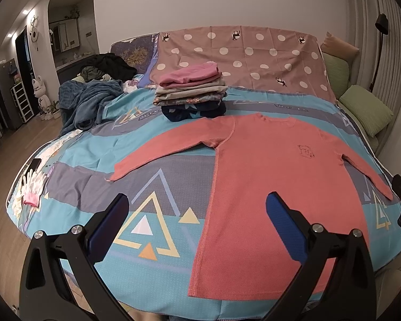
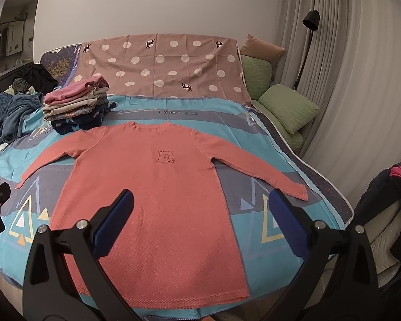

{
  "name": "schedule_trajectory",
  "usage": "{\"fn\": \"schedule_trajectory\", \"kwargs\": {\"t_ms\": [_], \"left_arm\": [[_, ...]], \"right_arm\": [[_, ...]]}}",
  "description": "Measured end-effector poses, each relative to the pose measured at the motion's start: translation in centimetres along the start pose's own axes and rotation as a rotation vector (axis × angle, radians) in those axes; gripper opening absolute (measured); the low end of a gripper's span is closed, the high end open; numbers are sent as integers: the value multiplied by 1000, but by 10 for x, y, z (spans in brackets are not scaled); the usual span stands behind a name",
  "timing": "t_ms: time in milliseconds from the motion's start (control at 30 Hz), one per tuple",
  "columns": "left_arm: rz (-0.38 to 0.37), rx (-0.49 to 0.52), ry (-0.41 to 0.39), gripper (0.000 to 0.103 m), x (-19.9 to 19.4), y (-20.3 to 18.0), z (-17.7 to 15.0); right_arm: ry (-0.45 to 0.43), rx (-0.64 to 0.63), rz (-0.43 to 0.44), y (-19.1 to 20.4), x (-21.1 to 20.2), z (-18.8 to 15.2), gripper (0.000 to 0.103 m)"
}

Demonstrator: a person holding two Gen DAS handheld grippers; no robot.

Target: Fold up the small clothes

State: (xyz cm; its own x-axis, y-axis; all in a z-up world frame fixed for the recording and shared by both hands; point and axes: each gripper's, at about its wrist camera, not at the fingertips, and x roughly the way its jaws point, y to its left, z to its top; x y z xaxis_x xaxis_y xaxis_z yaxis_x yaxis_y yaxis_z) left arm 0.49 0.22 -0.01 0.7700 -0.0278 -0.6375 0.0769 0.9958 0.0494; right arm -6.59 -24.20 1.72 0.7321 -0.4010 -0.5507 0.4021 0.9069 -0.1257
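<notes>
A coral long-sleeved shirt [image 1: 275, 176] with a small bear outline on the chest lies flat and face up on the bed, sleeves spread; it also shows in the right wrist view [image 2: 152, 187]. My left gripper [image 1: 197, 203] is open and empty, held above the bed over the shirt's left hem edge. My right gripper [image 2: 200, 198] is open and empty, held above the shirt's lower right part. A stack of folded clothes [image 1: 191, 91] with a pink piece on top sits behind the shirt's left sleeve, and it shows in the right wrist view [image 2: 77, 101].
The bed has a blue patterned cover [image 1: 152, 230] and a polka-dot sheet [image 1: 240, 56] at the back. A heap of unfolded dark and blue clothes [image 1: 93, 96] lies at far left. Green pillows [image 2: 288, 109] line the right side. White gloves [image 1: 34, 182] lie at the left edge. More clothes [image 2: 395, 184] hang at right.
</notes>
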Motion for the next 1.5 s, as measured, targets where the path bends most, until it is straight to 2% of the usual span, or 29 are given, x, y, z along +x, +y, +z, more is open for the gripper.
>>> {"fn": "schedule_trajectory", "kwargs": {"t_ms": [867,1500], "left_arm": [[-13,5,5,102,8,-1,2],[-37,25,14,102,16,-13,12]], "right_arm": [[4,-11,-4,-2,5,4,101],[59,-35,30,6,28,5,101]]}}
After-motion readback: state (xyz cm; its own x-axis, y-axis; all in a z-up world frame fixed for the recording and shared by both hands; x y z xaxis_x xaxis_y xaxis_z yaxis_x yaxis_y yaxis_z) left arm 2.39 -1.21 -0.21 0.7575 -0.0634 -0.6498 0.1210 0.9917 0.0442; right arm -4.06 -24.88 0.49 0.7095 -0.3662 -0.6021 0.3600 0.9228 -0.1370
